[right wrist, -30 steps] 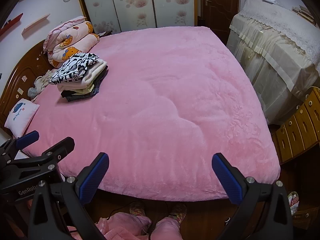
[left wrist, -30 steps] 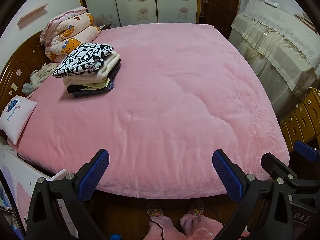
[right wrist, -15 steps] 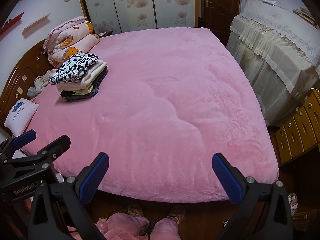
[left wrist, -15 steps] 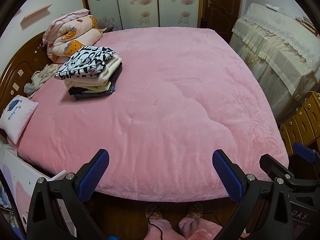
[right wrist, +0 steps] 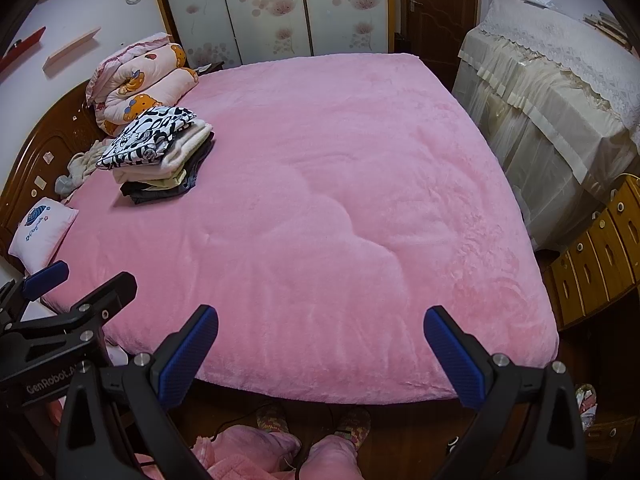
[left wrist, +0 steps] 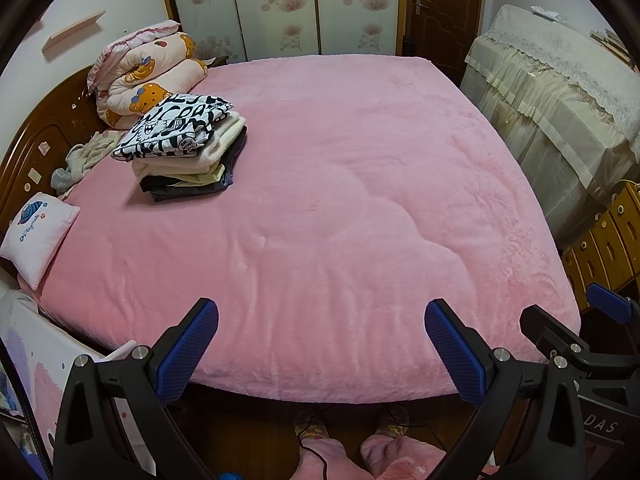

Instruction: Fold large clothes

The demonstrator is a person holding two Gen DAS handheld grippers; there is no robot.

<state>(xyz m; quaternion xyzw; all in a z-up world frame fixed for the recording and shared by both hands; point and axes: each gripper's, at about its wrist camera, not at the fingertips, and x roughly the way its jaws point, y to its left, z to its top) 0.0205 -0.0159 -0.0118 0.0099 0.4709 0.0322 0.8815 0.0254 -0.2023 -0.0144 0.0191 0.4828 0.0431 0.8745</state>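
Note:
A stack of folded clothes [left wrist: 188, 152] [right wrist: 160, 156], topped by a black-and-white patterned piece, rests on the far left of the pink bed [left wrist: 340, 220] [right wrist: 340, 200]. My left gripper [left wrist: 320, 344] is open over the bed's near edge, holding nothing. My right gripper [right wrist: 320, 350] is open too, also over the near edge and holding nothing. In the left wrist view the right gripper's fingers [left wrist: 608, 300] show at the right edge; in the right wrist view the left gripper's fingers [right wrist: 44, 280] show at the left. No unfolded garment lies on the bed.
A rolled cartoon quilt [left wrist: 148, 76] and crumpled cloth [left wrist: 84, 156] lie by the wooden headboard [left wrist: 36, 148]. A small white pillow [left wrist: 36, 232] sits at the left edge. A lace-covered cabinet [left wrist: 560, 92] and wooden drawers [left wrist: 600, 244] stand right. Pink-clad legs and slippers [right wrist: 312, 428] below.
Both views have shifted slightly, so the bed and the clothes stack sit a little lower in frame. Both grippers stay open and hold nothing.

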